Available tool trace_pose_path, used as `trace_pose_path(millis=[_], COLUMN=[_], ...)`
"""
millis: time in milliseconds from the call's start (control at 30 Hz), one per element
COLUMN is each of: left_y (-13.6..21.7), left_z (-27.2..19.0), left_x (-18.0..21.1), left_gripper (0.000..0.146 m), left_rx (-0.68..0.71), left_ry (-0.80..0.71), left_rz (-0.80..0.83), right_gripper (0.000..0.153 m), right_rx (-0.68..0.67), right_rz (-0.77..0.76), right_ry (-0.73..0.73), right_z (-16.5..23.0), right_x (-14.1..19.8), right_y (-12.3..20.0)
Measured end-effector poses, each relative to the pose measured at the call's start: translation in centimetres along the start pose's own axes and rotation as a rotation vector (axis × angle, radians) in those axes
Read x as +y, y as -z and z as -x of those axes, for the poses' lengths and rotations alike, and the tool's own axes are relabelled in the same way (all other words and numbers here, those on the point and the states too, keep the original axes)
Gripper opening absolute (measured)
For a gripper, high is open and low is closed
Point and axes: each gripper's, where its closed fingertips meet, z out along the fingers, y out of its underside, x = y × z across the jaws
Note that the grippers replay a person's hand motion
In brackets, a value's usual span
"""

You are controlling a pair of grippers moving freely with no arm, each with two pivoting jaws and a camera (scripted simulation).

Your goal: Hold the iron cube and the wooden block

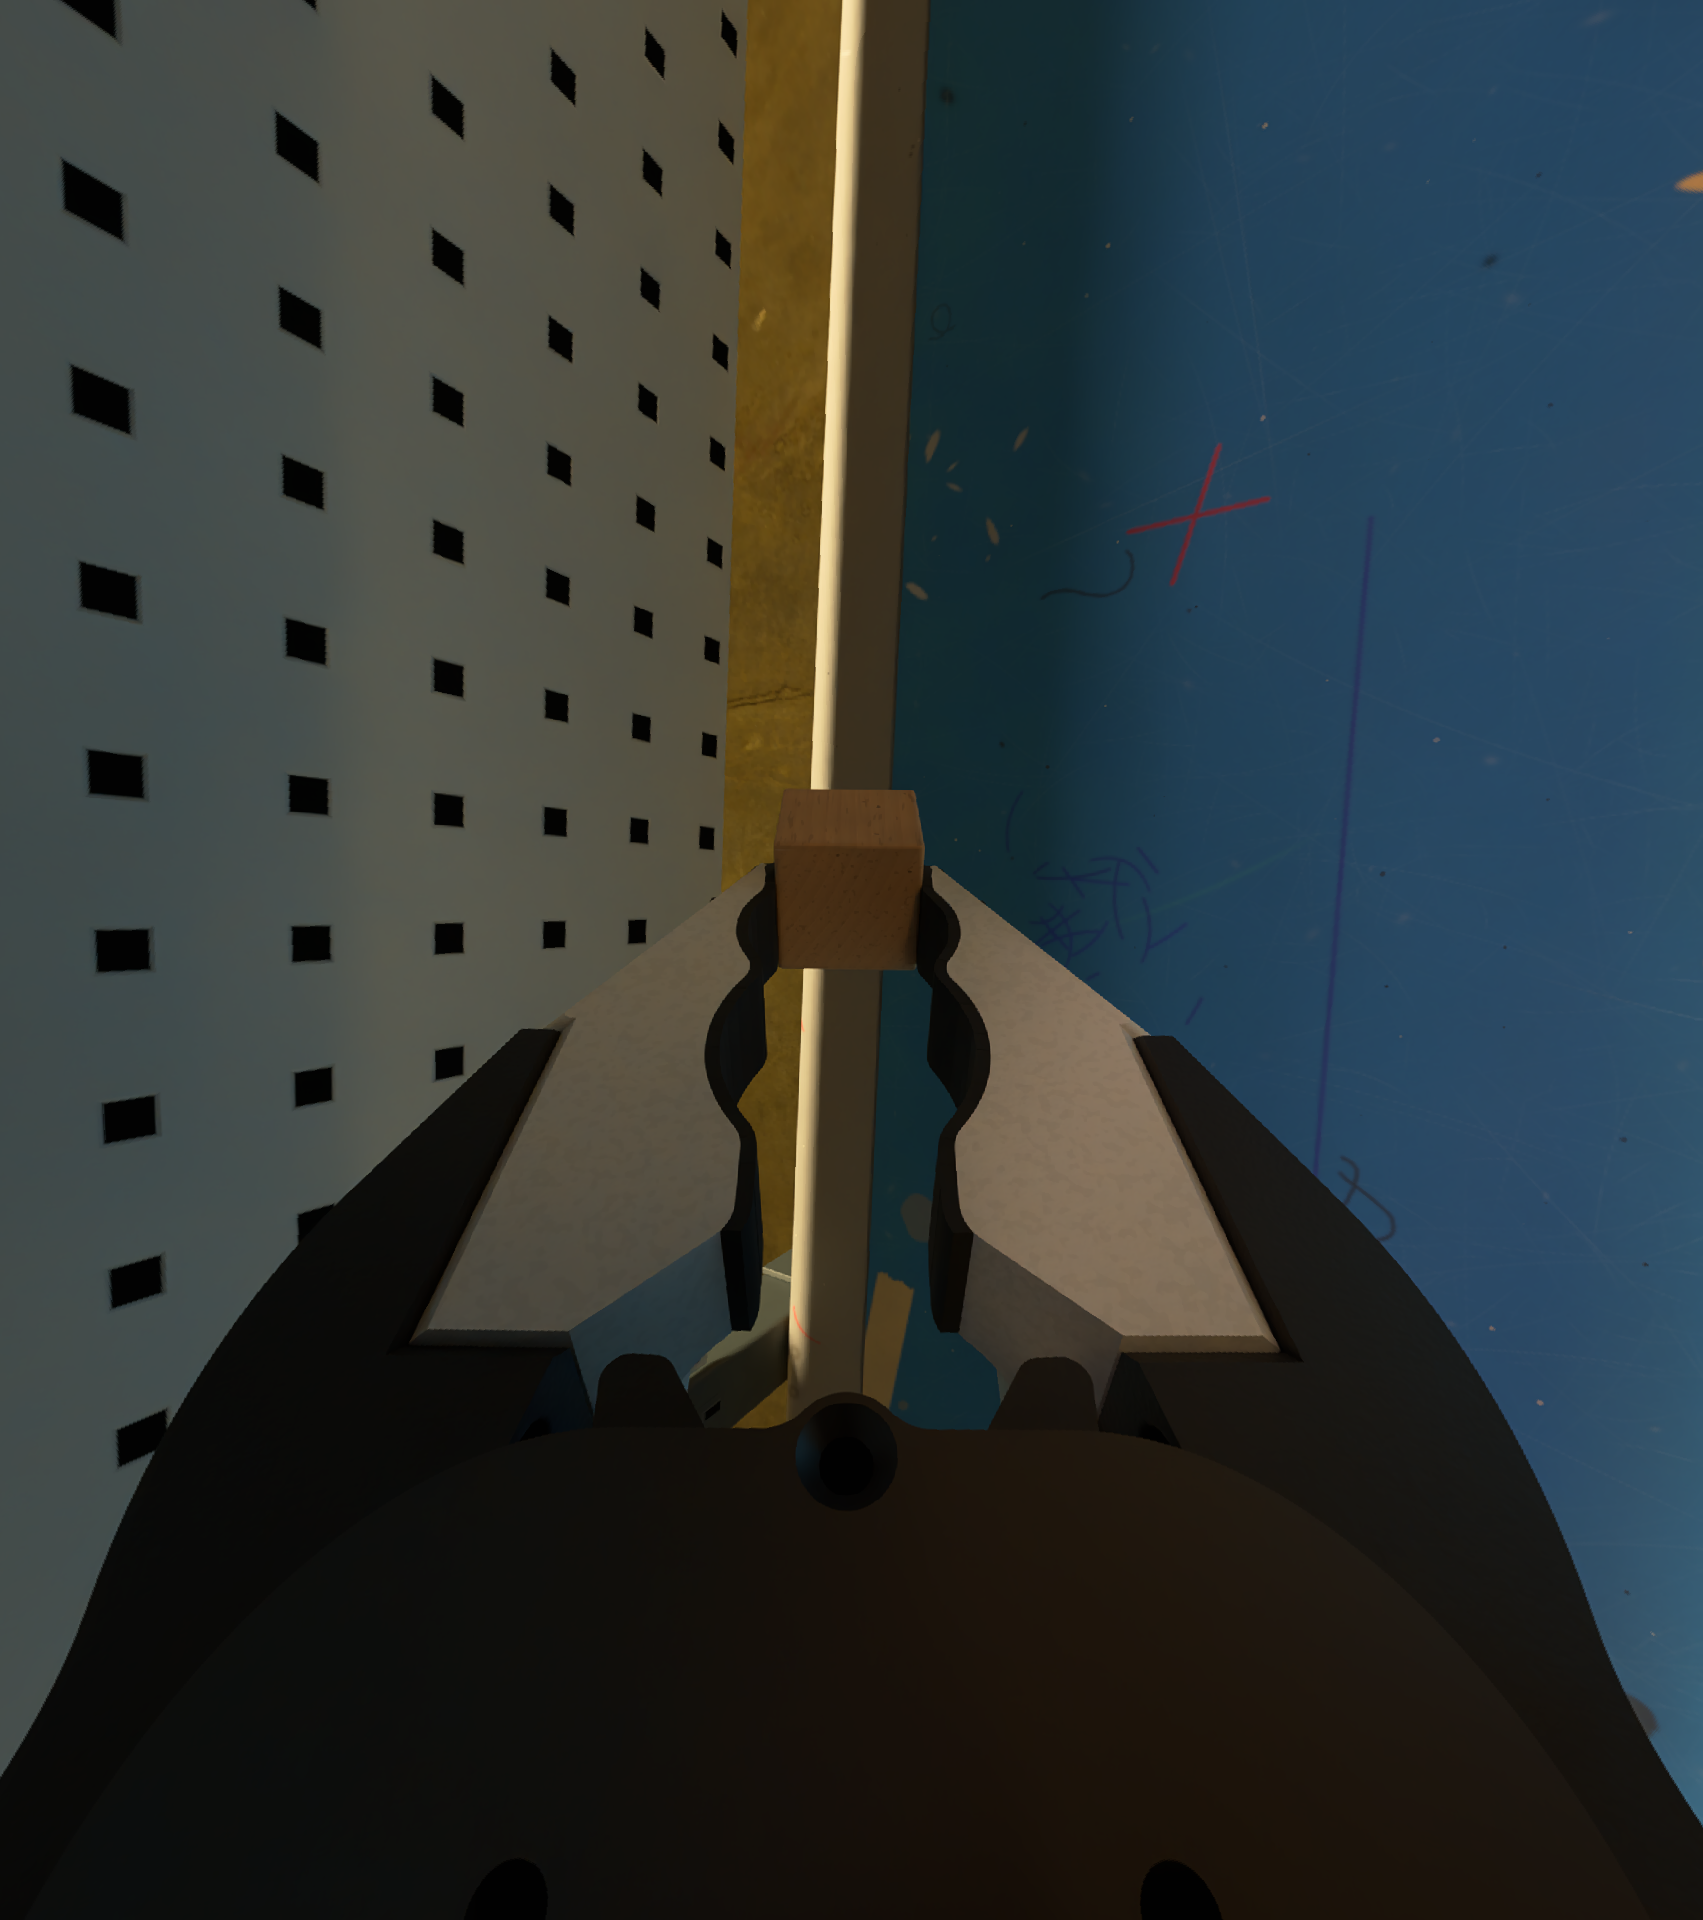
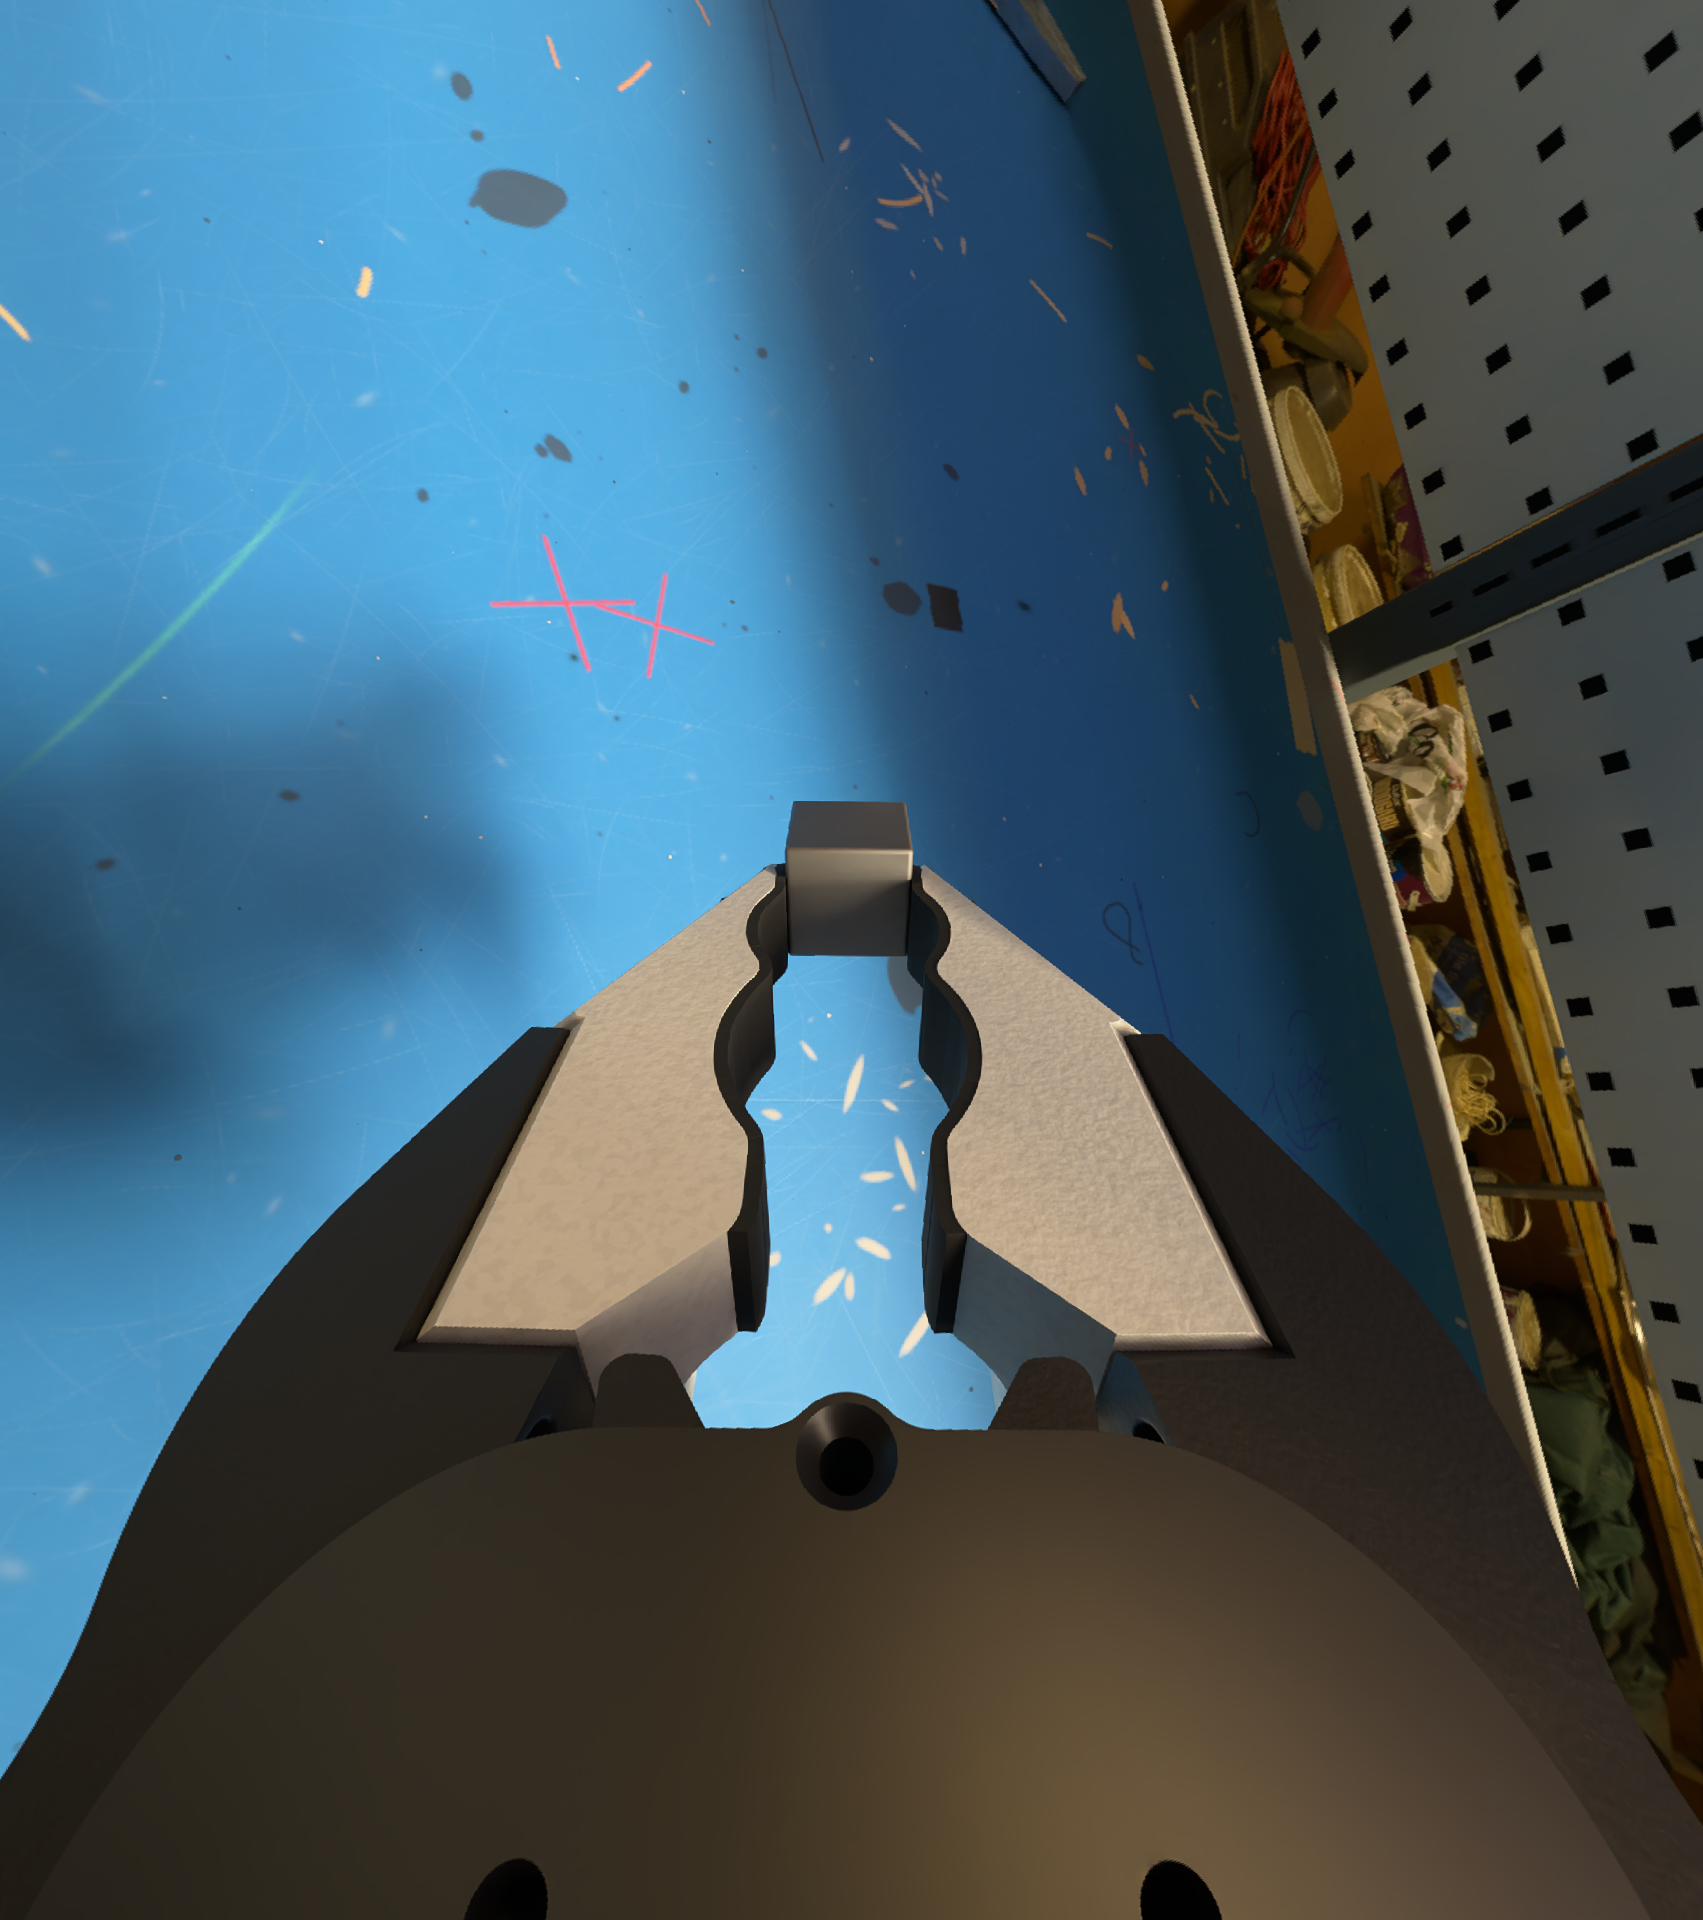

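In the left wrist view my left gripper (image 1: pixel 848 914) is shut on the wooden block (image 1: pixel 848 883), a small light-brown cube pinched between the two fingertips and held off the blue table (image 1: pixel 1398 727). In the right wrist view my right gripper (image 2: pixel 848 914) is shut on the iron cube (image 2: pixel 848 883), a small grey metal cube pinched between its fingertips above the blue table (image 2: pixel 307 416). Neither gripper shows in the other's view.
A pale pegboard wall (image 1: pixel 307 623) with dark square holes stands close on the left of the left view, beyond the table's pale edge strip (image 1: pixel 842 416). In the right view the pegboard (image 2: pixel 1605 727) and a cluttered gap (image 2: pixel 1429 831) run along the right side.
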Motion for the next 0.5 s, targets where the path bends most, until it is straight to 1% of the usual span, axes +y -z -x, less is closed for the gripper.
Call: trace_pose_path(millis=[500], left_y=[0.03], left_z=[0.02], left_x=[-0.04], left_gripper=[0.025], left_rx=[0.016], left_ry=[0.015], left_rz=[0.01], right_gripper=[0.022], right_rx=[-0.004], right_rz=[-0.001], right_ry=[0.002], right_z=[0.08], right_x=[-0.04], right_y=[0.0])
